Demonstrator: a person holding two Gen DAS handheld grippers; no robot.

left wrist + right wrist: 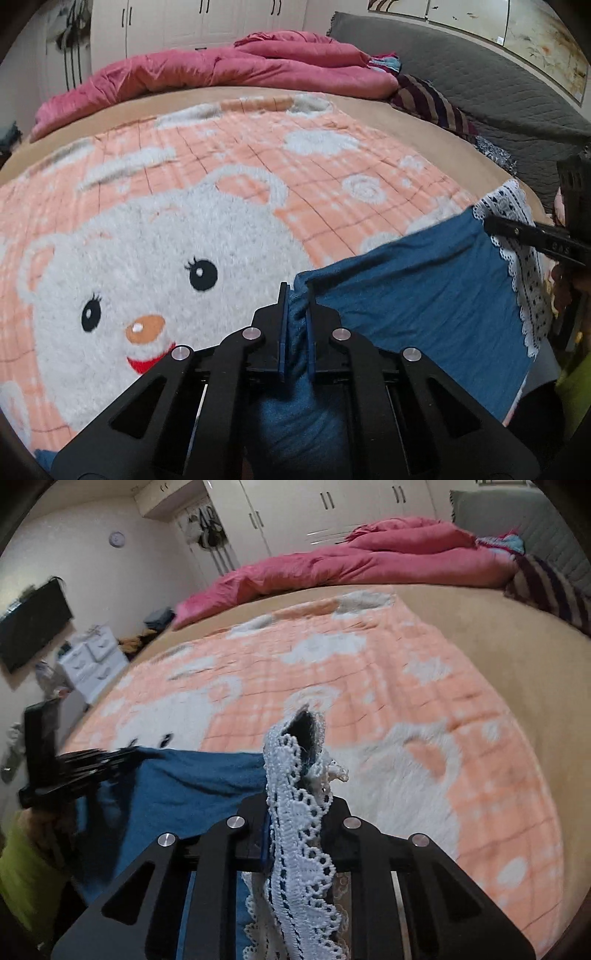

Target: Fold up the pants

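The blue pants (417,291) with a white lace hem (517,254) hang stretched between my two grippers over the near edge of the bed. My left gripper (297,295) is shut on a bunched blue corner of the pants. At the far right of the left wrist view, the right gripper's fingers (517,230) pinch the lace end. In the right wrist view my right gripper (297,775) is shut on the lace hem (299,812), which drapes over its fingers. The blue cloth (192,779) runs left to the left gripper (110,758).
A peach blanket with a white bear (155,258) covers the bed. A pink duvet (229,70) and a striped cushion (432,103) lie at the far side. A grey headboard (480,74) is at the right. White drawers (92,661) and a wall television (33,624) stand left of the bed.
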